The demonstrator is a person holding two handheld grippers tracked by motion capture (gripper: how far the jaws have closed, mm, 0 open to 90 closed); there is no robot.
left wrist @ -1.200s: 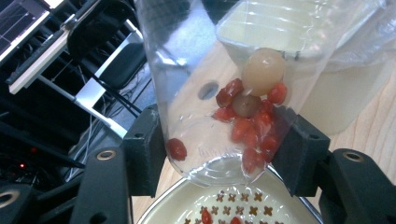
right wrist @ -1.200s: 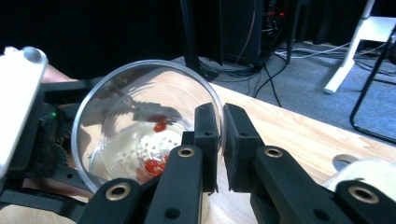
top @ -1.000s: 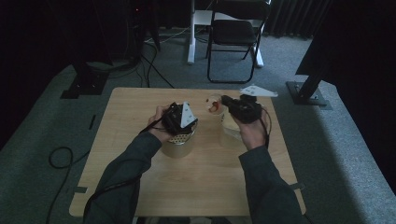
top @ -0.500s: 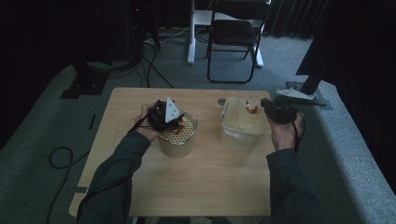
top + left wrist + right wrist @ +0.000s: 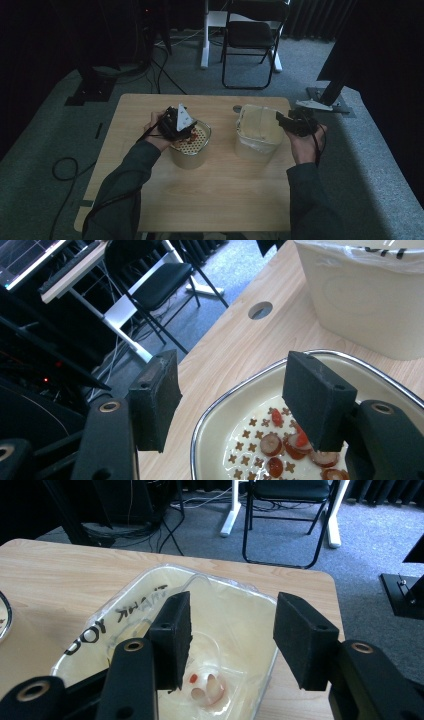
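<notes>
Here, each line takes one thing in turn, from the grippers outward.

Left gripper (image 5: 176, 125): jaws spread wide with nothing between them; it hangs over the near-left rim of the strainer bowl, one jaw above the bare table, the other above the bowl's inside.
Right gripper (image 5: 291, 121): jaws also wide apart and holding nothing; it sits at the right edge of the lined bin, pointing in over it.
Strainer bowl (image 5: 240, 405): a round, metal-rimmed pot with a cream perforated insert, left of the table's middle; red and pale fruit scraps (image 5: 287, 445) lie on the insert.
Lined bin (image 5: 125, 625): a square cream container with a clear plastic bag over its rim, black lettering on the bag; right of the bowl, near it but apart. A few pale and red bits (image 5: 206, 687) lie at its bottom.
Table (image 5: 220, 195): light wood, with a round cable hole (image 5: 260, 310) behind the bin.
Chair (image 5: 250, 35): black, folding, on the carpet beyond the table.
</notes>
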